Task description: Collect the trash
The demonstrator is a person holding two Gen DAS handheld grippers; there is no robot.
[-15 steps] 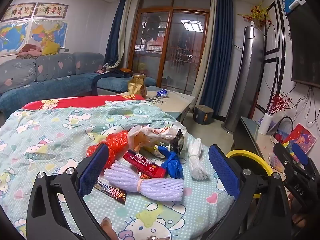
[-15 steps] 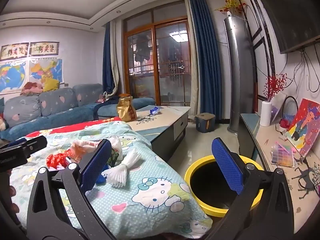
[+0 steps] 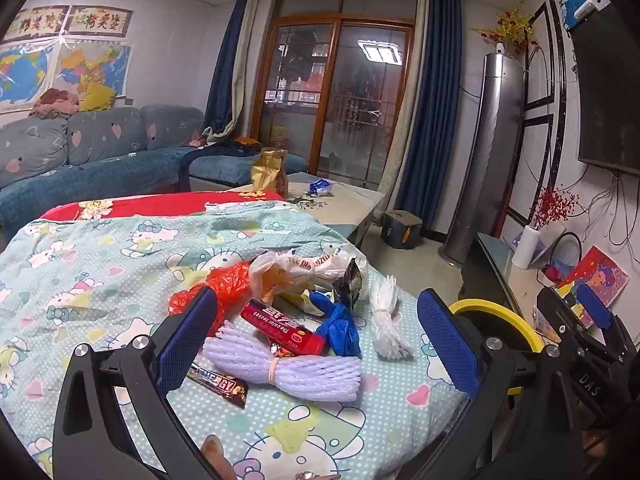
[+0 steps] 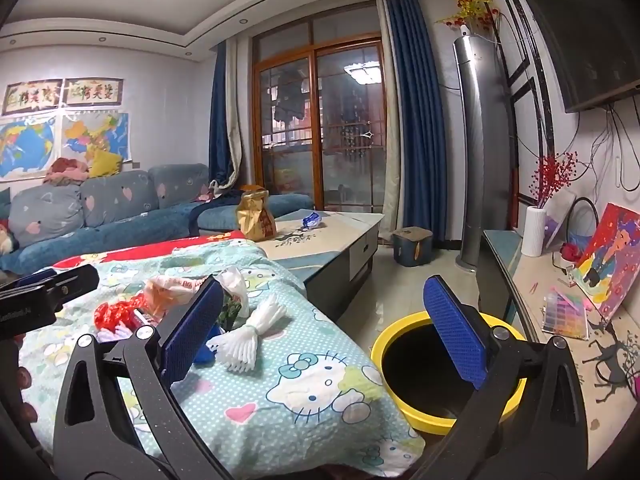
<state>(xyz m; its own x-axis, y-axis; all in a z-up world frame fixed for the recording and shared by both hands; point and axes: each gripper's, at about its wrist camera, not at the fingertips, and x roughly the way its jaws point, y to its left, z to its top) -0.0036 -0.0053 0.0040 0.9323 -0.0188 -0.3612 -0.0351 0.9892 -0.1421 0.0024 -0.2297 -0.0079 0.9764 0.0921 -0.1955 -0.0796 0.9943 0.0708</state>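
Left wrist view looks down on a heap of trash on a Hello Kitty blanket. From left to right: a red plastic bag, a dark candy bar wrapper, a lavender foam net, a red snack tube, a blue glove and a white foam net. A pale printed bag lies behind them. The left gripper hovers over the heap with its jaws wide apart and nothing between them. At far right, only a slice of the yellow bin shows, and the right gripper appears side-on.

Right wrist view shows what that one hides: the yellow bin's dark open mouth, standing on the floor just beside the blanket's edge. Here most of the trash is masked by the left finger; the white foam net is plain. The right gripper is spread wide, empty, between blanket and bin.
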